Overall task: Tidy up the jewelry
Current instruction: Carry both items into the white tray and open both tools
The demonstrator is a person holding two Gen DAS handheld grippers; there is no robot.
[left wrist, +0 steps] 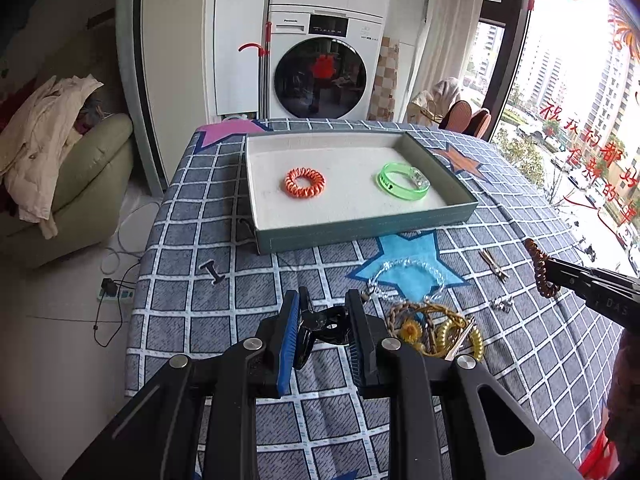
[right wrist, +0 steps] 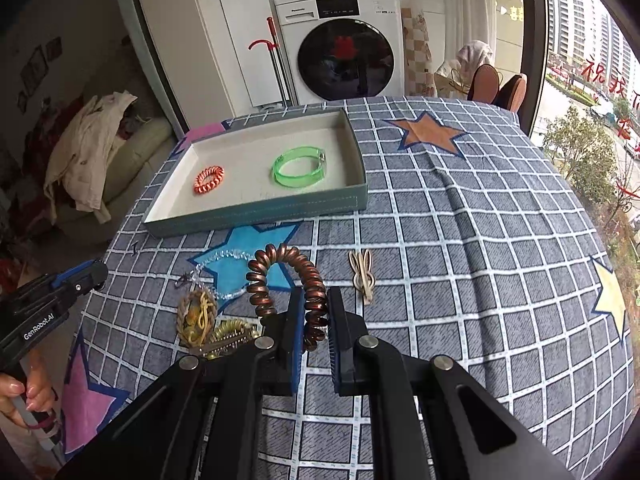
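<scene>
A teal tray (left wrist: 360, 232) (right wrist: 256, 212) holds an orange coil hair tie (left wrist: 305, 183) (right wrist: 208, 179) and a green bangle (left wrist: 403, 181) (right wrist: 298, 167). My left gripper (left wrist: 322, 320) is shut on a black hair claw clip (left wrist: 326, 326), just above the cloth. My right gripper (right wrist: 314, 316) is shut on a brown coil hair tie (right wrist: 292, 280), held above the table; it also shows in the left wrist view (left wrist: 540, 268). A clear bead bracelet (left wrist: 408, 280) (right wrist: 224, 276), a braided cord piece (right wrist: 198, 316), and a gold coil tie (left wrist: 460, 336) lie in a pile.
A beige hair clip (right wrist: 362, 274) (left wrist: 494, 264), a small silver piece (left wrist: 502, 304) and a small black pin (left wrist: 214, 272) lie on the checked star cloth (right wrist: 460, 240). A washing machine (left wrist: 320, 76) stands behind the table, a sofa with clothes (left wrist: 60, 152) to the left.
</scene>
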